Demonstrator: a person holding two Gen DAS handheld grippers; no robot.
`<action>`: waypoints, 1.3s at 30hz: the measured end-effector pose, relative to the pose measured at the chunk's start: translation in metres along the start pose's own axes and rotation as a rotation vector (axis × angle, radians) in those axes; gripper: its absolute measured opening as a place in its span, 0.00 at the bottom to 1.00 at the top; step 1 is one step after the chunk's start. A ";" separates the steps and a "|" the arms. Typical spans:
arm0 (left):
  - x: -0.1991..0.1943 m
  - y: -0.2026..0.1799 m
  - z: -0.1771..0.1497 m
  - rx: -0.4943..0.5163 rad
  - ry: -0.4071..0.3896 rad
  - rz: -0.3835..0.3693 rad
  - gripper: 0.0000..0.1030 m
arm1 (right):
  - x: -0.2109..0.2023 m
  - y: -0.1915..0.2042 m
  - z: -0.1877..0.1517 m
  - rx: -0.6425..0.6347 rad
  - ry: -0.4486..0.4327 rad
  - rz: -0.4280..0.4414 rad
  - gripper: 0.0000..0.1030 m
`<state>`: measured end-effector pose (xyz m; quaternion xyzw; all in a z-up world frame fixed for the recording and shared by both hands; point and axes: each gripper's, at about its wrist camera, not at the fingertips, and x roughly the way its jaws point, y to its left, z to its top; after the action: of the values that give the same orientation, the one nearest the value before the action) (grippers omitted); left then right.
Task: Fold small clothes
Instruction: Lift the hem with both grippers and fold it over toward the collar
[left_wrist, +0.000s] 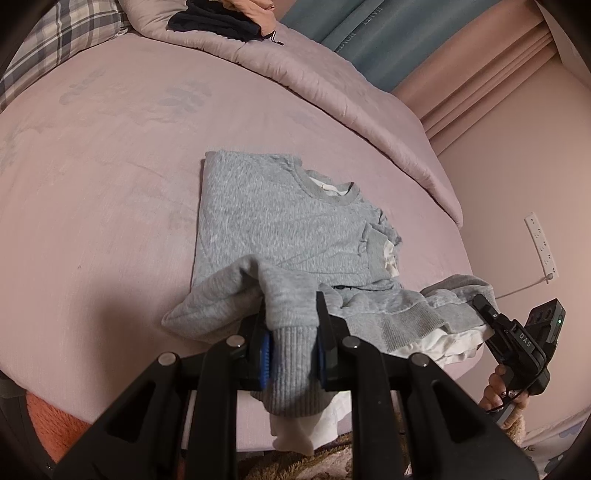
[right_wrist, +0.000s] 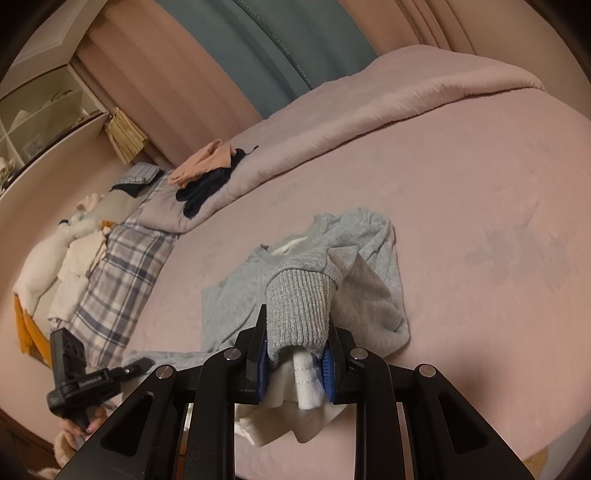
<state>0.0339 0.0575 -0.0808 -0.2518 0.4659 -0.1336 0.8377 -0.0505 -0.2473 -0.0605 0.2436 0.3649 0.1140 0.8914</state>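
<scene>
A small grey sweatshirt (left_wrist: 273, 225) with a white lining lies on the pink bed sheet (left_wrist: 110, 184), its body flat and neck pointing away. My left gripper (left_wrist: 291, 332) is shut on the ribbed grey hem at the sweatshirt's near left corner. My right gripper (right_wrist: 295, 354) is shut on the ribbed hem and white lining at the near right corner. The sweatshirt also shows in the right wrist view (right_wrist: 236, 295). The right gripper shows in the left wrist view (left_wrist: 487, 310), and the left gripper in the right wrist view (right_wrist: 136, 365).
A folded pink quilt (left_wrist: 314, 81) lies along the far side of the bed, with dark and peach clothes (right_wrist: 207, 173) on it. A plaid pillow (right_wrist: 118, 273) and soft toys (right_wrist: 55, 254) sit at the head. The bed's near edge (left_wrist: 207, 417) is right below the grippers.
</scene>
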 end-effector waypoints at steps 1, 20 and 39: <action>0.002 0.000 0.002 -0.001 0.000 0.000 0.17 | 0.001 0.000 0.001 -0.002 0.000 0.000 0.23; 0.042 0.013 0.043 -0.066 0.000 0.026 0.17 | 0.035 -0.012 0.027 0.017 0.010 0.006 0.23; 0.085 0.024 0.085 -0.103 0.023 0.046 0.17 | 0.084 -0.020 0.054 0.022 0.043 -0.052 0.23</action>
<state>0.1509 0.0643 -0.1168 -0.2821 0.4872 -0.0931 0.8212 0.0470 -0.2510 -0.0875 0.2413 0.3913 0.0918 0.8833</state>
